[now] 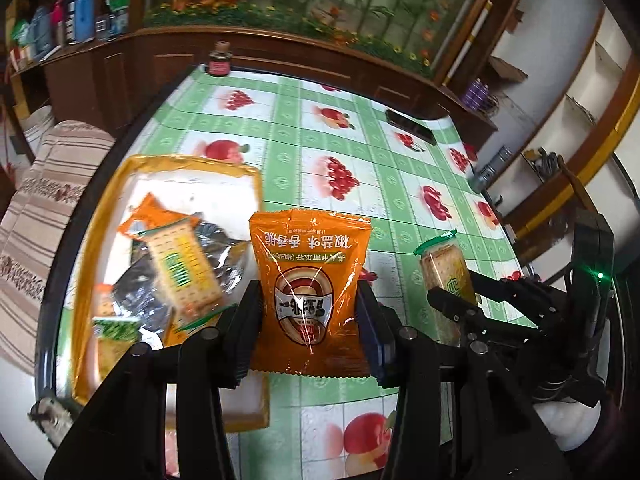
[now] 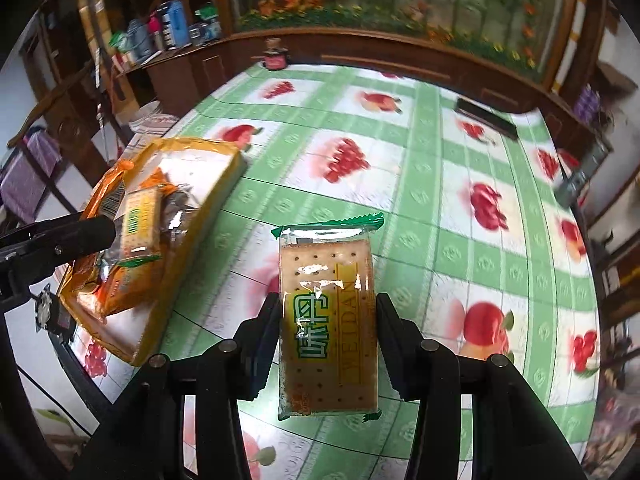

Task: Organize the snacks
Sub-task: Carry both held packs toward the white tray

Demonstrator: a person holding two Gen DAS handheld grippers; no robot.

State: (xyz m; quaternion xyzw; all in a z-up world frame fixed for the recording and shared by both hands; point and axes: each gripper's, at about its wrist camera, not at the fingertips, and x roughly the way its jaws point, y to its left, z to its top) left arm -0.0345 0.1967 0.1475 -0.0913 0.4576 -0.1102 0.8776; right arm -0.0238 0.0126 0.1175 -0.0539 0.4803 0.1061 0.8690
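Note:
My left gripper (image 1: 310, 316) is shut on an orange seed packet (image 1: 310, 280) and holds it above the table, just right of an orange-rimmed tray (image 1: 248, 172). The tray holds several snacks: cracker packs (image 1: 180, 268) and dark foil packets (image 1: 218, 258). My right gripper (image 2: 328, 332) is shut on a clear cracker pack with green ends (image 2: 328, 320), held above the tablecloth. The same pack (image 1: 446, 276) and the right gripper (image 1: 452, 304) show at the right of the left wrist view. The tray (image 2: 228, 160) with its snacks lies left in the right wrist view.
The table has a green fruit-print cloth (image 1: 360, 160). A dark jar (image 1: 219, 64) stands at the far edge, a black phone (image 1: 410, 126) at the far right. A metal flashlight (image 1: 490, 170) lies at the right edge. A striped chair (image 1: 52, 184) is left of the table.

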